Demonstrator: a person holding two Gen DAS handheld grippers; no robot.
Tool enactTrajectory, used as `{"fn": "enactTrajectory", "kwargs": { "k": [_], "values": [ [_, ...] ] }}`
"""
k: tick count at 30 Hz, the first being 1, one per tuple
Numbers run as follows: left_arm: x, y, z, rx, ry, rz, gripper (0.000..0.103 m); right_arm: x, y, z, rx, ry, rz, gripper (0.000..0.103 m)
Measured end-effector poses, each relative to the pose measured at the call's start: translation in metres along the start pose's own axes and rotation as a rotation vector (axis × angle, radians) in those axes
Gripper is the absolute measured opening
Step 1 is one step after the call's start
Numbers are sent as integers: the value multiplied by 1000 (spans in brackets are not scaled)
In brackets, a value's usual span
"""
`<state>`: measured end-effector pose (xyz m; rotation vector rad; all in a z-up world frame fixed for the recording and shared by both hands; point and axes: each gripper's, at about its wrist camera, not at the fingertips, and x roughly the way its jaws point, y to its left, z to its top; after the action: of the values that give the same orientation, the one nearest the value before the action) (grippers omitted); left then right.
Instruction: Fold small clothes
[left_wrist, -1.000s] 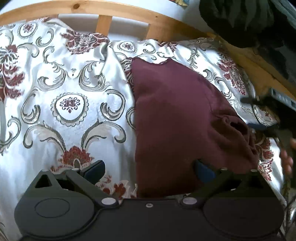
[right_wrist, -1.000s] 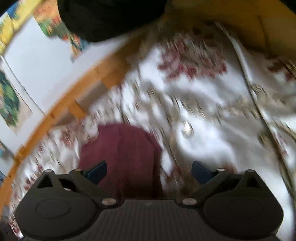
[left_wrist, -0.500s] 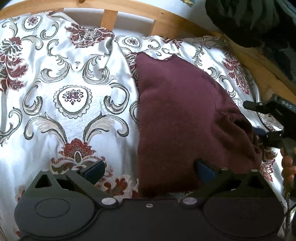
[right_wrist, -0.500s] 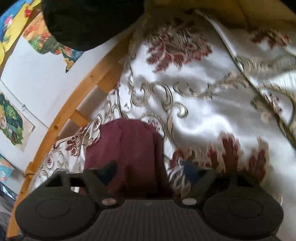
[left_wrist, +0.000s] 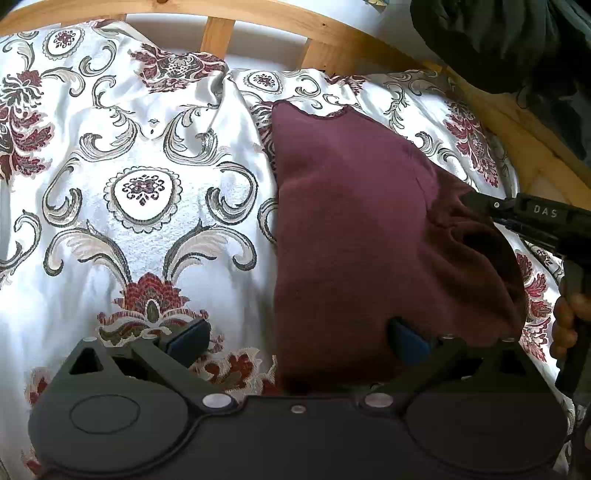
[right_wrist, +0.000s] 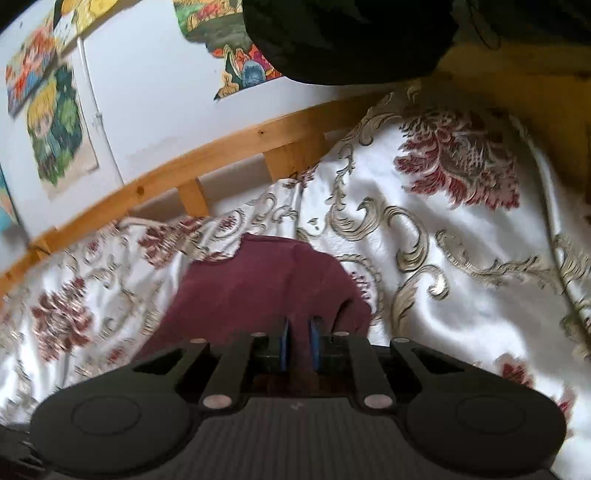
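A small maroon garment (left_wrist: 354, 229) lies spread on the bed, on a white satin bedspread (left_wrist: 140, 192) woven with grey scrolls and dark red flowers, the far edge of it close to the wooden bed rail (left_wrist: 258, 18). The left gripper (left_wrist: 295, 338) hangs over the near edge of the garment with its blue pads spread wide; the right-hand pad sits over the maroon cloth and the left-hand one over the bedspread, neither clamping anything. The right gripper (right_wrist: 296, 341) comes in at the garment's right side, its jaws closing to a narrow gap with a fold of the maroon cloth bunched between the pads. A hand (left_wrist: 567, 325) grips its handle at the right edge. Colourful cartoon posters (right_wrist: 55, 122) hang on the white wall beyond the rail.
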<state>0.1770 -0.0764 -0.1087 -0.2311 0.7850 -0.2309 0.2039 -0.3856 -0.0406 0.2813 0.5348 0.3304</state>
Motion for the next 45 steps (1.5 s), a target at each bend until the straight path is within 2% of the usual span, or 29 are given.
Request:
{"fn": "enactTrajectory", "kwargs": {
  "k": [7,13,15,17,20,26,36,45],
  "values": [
    [-2,-5,0,40,-11,13,102,12,-37,-4,138,30,-9,10],
    [-3,-6,0,41,-2,14,102,26,-39,-9,133,37,-21,10],
    [-2,-5,-1,34,2,13,102,27,-41,-11,156,40,-16,13],
    [-2,-4,-1,26,6,10,102,28,-45,-13,184,43,-16,25],
    [-2,-3,-1,14,10,5,102,28,-50,-16,214,46,-23,34],
    [-2,-2,-2,7,16,-2,102,30,-55,-18,242,48,-24,41],
    [-2,-1,-1,7,19,-2,102,30,-56,-20,272,49,-18,46],
    [-1,-1,-2,3,21,-5,102,33,-52,-21,264,60,5,61]
  ]
}}
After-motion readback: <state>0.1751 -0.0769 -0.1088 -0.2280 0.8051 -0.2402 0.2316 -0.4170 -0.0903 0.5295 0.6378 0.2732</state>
